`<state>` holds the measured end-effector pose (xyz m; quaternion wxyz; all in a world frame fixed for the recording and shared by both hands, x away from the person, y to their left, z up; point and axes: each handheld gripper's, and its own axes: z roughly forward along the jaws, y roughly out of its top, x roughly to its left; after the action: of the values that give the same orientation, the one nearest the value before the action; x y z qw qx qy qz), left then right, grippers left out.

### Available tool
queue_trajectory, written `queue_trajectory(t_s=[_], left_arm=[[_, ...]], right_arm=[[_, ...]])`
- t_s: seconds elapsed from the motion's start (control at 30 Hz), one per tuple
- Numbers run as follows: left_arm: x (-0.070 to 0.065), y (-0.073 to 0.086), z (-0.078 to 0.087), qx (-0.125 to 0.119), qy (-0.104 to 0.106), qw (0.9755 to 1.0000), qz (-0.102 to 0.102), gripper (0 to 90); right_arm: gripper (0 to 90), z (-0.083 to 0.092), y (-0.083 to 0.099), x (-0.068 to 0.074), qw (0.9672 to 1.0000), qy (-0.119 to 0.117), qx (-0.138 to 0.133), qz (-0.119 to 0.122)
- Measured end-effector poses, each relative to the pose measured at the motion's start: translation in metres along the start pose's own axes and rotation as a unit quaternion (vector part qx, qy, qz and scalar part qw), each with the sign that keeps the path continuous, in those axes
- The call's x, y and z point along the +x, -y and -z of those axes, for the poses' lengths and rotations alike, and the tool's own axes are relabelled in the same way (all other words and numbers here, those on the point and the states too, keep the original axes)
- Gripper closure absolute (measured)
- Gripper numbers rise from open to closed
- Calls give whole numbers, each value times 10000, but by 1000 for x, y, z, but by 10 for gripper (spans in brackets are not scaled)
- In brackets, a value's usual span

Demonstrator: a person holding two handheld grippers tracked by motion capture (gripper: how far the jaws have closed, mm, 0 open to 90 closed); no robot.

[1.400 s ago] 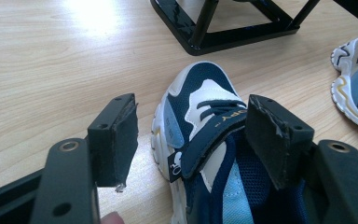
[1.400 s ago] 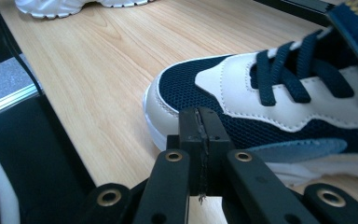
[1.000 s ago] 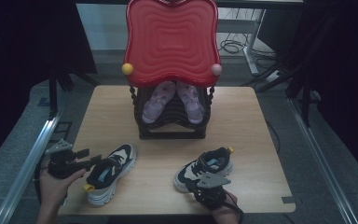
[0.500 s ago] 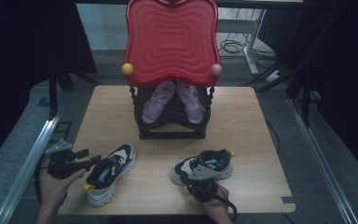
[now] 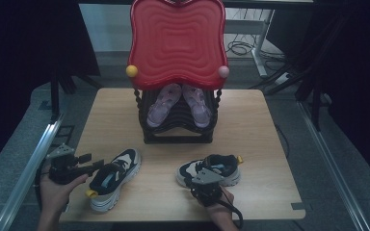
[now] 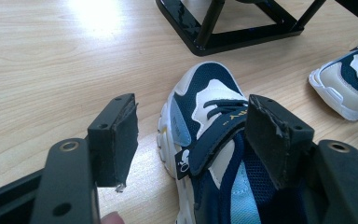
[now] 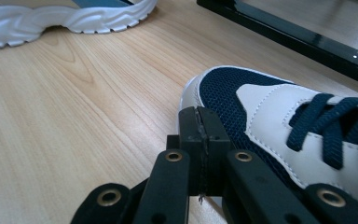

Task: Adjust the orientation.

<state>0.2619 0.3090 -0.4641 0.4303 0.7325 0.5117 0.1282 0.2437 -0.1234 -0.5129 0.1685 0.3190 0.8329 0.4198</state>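
Taking the black shoe rack [image 5: 178, 130] at the middle of the wooden table [image 5: 255, 125] as the landmark: toward the person's side of it and off to its left, the left gripper [image 5: 87, 166] is held level in a hand [image 5: 58, 190] at the table's near left edge, its jaws released and standing wide apart; in the left gripper view one pad hangs over bare wood while the other sits at the collar of the left sneaker [image 6: 209, 140], and I cannot tell whether that pad touches it. This navy, white and light-blue sneaker lies in front of the rack's left corner, toe pointing toward the rack, heel with a yellow tab toward the person. On the rack itself, under a red wavy-edged top [image 5: 177, 41], a pair of pink shoes [image 5: 179, 103] rests with toes toward the person. In front of the rack's right half lies the right sneaker [image 5: 219, 168], turned sideways with its toe to the left. The right gripper [image 5: 203, 182] comes at it from the near side, jaws clenched together with nothing between them; in the right gripper view the closed tips sit just beside the sneaker's toe
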Motion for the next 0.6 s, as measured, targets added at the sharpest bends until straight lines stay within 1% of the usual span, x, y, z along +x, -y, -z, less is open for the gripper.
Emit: queue_trajectory(t_s=[0.07, 0.1, 0.2, 0.37, 0.53, 0.6], left_arm=[[0, 0, 0, -2, 1, 10000, -1, 352], [0, 0, 0, -9, 3, 10000, -3, 352], [0, 0, 1, -13, 6, 10000, -1, 352], [0, 0, -1, 9, 7, 10000, 0, 352], [-1, 0, -2, 29, 7, 10000, -2, 352], [-1, 0, -3, 38, 10, 10000, -8, 352]], right_arm=[[899, 1, 0, 0, 10000, -27, -31, -22], [899, 5, 2, -2, 10000, -18, -40, -58], [899, 8, 4, -5, 9999, -26, -45, -141], [899, 8, 5, -10, 9997, -19, -82, -217], [899, 2, -1, -10, 9998, 12, -103, -173], [899, 0, -3, -9, 9998, 71, -98, -131]])
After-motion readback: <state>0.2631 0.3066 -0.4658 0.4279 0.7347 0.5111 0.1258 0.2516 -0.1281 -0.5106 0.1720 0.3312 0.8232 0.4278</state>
